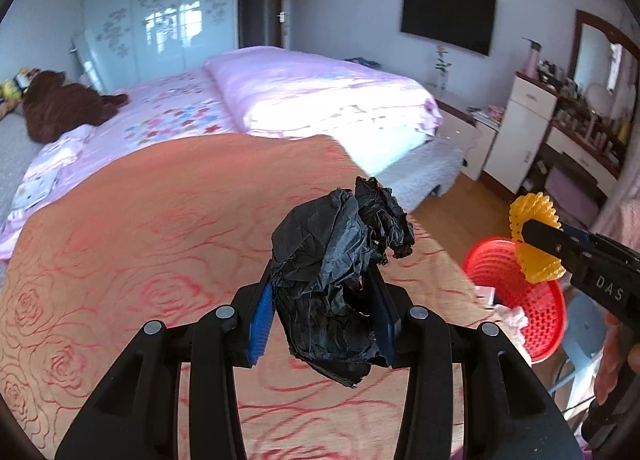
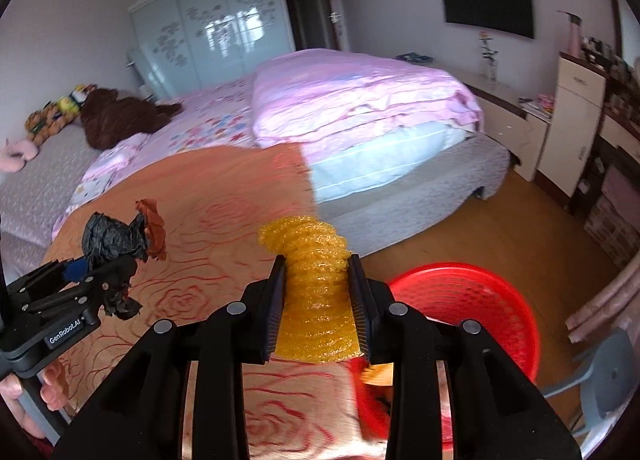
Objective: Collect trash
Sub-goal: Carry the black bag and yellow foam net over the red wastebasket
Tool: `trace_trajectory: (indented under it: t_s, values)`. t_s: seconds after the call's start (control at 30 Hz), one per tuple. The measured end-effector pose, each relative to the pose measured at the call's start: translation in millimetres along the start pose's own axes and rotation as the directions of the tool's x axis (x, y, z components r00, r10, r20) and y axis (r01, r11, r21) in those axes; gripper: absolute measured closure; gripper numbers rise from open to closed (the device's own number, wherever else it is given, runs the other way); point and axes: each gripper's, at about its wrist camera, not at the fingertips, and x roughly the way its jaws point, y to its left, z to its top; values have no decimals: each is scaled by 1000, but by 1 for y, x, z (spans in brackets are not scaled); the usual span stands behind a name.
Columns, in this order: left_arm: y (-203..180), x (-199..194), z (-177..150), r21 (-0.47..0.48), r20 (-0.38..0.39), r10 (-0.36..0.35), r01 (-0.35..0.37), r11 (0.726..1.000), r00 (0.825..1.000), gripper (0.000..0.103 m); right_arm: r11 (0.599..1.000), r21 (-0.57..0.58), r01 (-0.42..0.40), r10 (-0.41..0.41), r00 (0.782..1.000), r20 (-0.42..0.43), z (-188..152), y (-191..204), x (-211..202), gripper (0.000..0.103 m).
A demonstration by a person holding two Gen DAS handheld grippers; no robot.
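left wrist view: my left gripper (image 1: pixel 325 316) clamps black crumpled paper (image 1: pixel 340 276) mid-wad, over the bed's (image 1: pixel 120 228) near right edge.
handling: light, soft, crushable, I judge.
right wrist view: right gripper (image 2: pixel 320 308) squeezes yellow foam netting (image 2: pixel 316 292), springy, beside red basket (image 2: pixel 472 300).
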Motion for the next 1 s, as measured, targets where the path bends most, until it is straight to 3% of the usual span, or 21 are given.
trace_trajectory:
  t_s: [0.53, 1.0]
  values:
    - [-108, 22, 8, 151, -46, -165, 170, 974, 985, 63, 977, 144, 159, -159, 987, -11, -19, -96, -16, 73]
    - [-153, 43, -2, 216, -106, -236, 254, 943, 966, 60, 957, 241, 161, -141, 985, -99, -39, -138, 6, 71]
